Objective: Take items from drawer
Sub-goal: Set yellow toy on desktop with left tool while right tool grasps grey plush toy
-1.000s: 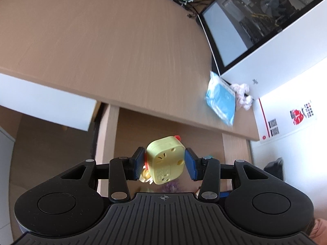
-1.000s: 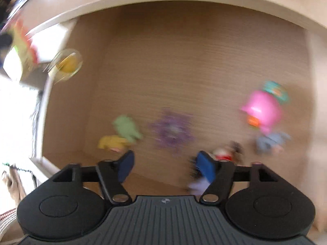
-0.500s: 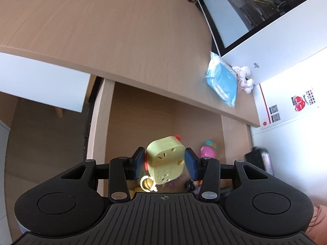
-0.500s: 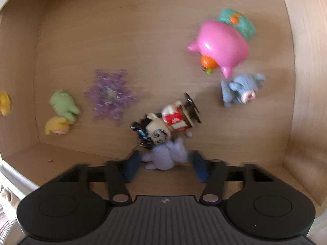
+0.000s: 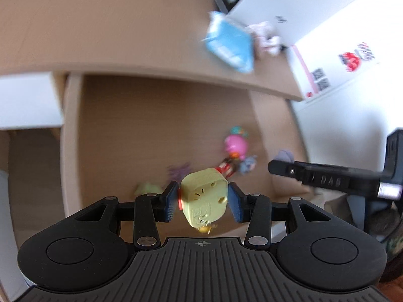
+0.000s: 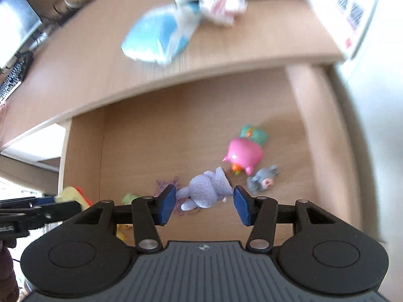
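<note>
Gripping a purple plush toy point(image 6: 206, 188) in the right claw point(image 6: 204, 202), both blue pads pressed on its sides, long axis slanting across the gap, lifted clear above the drawer floor point(image 6: 163, 138). Jaws just closed in on it, toy between them. Gripping a yellow boxy toy point(image 5: 204, 196) in the left claw point(image 5: 203, 201), squarely between the pads, also held above the drawer. Left claw nearer the drawer's left side, right claw nearer the right side, each visible at the edge of the other's view. Below and beyond: green toy point(image 6: 129, 197), purple spiky thing point(image 6: 166, 185), grey plush point(image 6: 262, 180), pink pig point(image 6: 243, 154), teal toy point(image 6: 253, 134) still lying in the drawer. Farther up and ahead: counter point(image 6: 252, 40) overhanging the drawer, blue packet point(image 6: 156, 37) on it. Probable next move: carrying both toys up and forward onto the counter; edge lies ahead of and above both claws.
</note>
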`<action>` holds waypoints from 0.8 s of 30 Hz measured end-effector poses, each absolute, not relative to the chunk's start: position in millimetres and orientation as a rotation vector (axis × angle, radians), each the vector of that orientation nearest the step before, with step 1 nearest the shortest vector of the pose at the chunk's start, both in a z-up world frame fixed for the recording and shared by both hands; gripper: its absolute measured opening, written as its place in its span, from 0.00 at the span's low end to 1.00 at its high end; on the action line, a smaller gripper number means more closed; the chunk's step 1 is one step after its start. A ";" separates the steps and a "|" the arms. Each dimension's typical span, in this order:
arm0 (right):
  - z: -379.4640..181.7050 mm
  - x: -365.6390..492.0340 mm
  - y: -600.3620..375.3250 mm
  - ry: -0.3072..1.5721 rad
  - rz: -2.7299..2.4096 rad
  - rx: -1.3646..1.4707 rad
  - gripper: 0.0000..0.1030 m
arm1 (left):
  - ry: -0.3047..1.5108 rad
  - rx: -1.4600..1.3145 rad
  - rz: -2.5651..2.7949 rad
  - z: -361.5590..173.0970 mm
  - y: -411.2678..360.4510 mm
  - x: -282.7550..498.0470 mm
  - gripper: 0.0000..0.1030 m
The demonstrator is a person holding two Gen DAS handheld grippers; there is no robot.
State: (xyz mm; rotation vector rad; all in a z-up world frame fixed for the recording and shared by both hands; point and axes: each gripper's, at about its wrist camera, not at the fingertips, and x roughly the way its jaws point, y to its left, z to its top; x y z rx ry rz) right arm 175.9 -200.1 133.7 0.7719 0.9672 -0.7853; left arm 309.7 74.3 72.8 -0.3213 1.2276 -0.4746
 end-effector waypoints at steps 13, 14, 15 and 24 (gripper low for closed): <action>86.9 147.0 -190.5 0.802 -0.973 0.696 0.49 | 0.777 -0.283 -0.408 152.5 40.0 418.9 0.46; 86.4 146.7 -189.1 0.800 -0.977 0.690 0.49 | 0.758 -0.285 -0.389 142.2 38.0 428.4 0.46; 83.7 147.4 -188.4 0.800 -0.977 0.686 0.49 | 0.763 -0.281 -0.360 128.0 35.6 438.1 0.46; 75.9 140.5 -192.3 0.806 -1.047 0.681 0.49 | 0.858 -0.187 -0.169 62.8 25.8 460.6 0.45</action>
